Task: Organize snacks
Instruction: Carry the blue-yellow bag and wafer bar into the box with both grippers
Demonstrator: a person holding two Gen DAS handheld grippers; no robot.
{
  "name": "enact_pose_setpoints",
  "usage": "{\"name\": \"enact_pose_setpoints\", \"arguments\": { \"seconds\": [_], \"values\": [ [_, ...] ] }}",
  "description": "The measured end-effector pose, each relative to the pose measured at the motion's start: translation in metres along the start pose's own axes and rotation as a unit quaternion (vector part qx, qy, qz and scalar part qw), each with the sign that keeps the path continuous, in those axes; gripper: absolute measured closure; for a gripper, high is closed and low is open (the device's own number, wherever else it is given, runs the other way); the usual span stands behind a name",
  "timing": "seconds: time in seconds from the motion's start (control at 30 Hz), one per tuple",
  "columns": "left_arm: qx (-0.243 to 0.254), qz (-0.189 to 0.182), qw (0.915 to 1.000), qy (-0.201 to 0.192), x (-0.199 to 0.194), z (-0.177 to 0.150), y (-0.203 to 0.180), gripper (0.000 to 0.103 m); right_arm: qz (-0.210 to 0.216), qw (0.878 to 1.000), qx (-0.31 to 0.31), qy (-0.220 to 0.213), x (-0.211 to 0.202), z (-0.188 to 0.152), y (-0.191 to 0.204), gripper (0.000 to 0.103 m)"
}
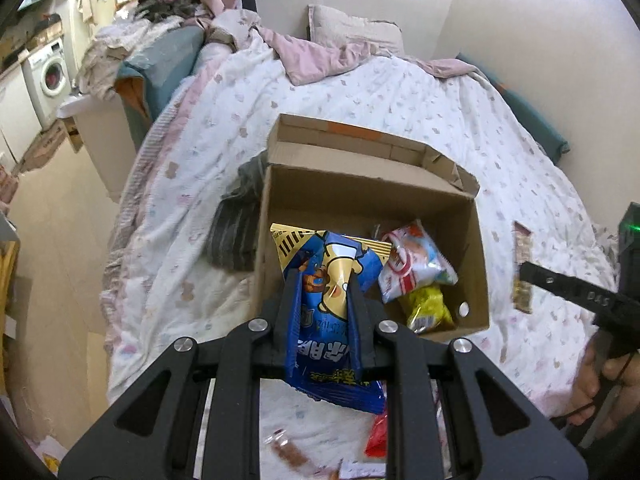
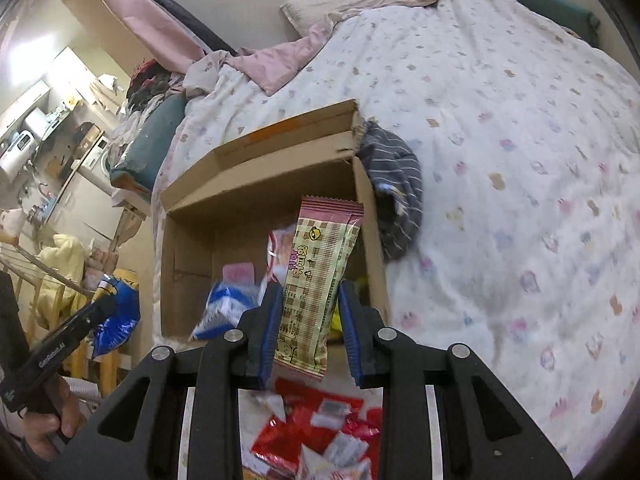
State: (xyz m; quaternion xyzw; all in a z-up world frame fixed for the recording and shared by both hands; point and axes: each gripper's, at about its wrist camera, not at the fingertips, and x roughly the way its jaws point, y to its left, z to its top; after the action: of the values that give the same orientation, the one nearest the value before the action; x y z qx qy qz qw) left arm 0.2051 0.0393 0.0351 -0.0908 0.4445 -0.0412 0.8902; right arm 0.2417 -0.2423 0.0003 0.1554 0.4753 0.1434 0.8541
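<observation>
The left gripper [image 1: 322,280] pinches a blue snack bag [image 1: 332,320] between its 2 fingers; the right gripper [image 2: 308,296] pinches a cream-and-pink wafer pack [image 2: 316,280] upright. Both hang near the open cardboard box [image 1: 276,216] on the bed [image 1: 440,128], which already contains several packets. Recommended procedure: carry each item fully past the near wall before releasing, 1 gripper at a time, to avoid collision. Red packets [image 2: 304,420] remain outside.

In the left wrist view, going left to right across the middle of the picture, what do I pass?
Washing machine → grey striped cloth → blue snack bag held in the left gripper → white and red packet in the cardboard box → brown snack bar in the right gripper.
</observation>
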Motion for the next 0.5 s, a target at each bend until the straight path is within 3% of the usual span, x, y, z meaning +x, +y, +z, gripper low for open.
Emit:
{"name": "enact_pose_setpoints", "arguments": {
  "seconds": [0.17, 0.33, 0.5],
  "values": [
    [-0.003, 0.0, 1.0, 0.0, 0.021, 0.013, -0.002, 0.086, -0.021, 0.999, -0.027, -0.007, 0.018, 0.015, 0.008, 0.073],
    [0.007, 0.015, 0.9992, -0.035, 0.031, 0.013, -0.002, 0.086, -0.028, 0.999, -0.032, 0.0, 0.034, 0.016, 0.007, 0.073],
    [0.007, 0.007, 0.9997, -0.024, 0.048, 0.016, -0.002, 0.086, -0.029, 0.999, -0.027, 0.006, 0.04, 0.016, 0.004, 0.073]
  ]
}}
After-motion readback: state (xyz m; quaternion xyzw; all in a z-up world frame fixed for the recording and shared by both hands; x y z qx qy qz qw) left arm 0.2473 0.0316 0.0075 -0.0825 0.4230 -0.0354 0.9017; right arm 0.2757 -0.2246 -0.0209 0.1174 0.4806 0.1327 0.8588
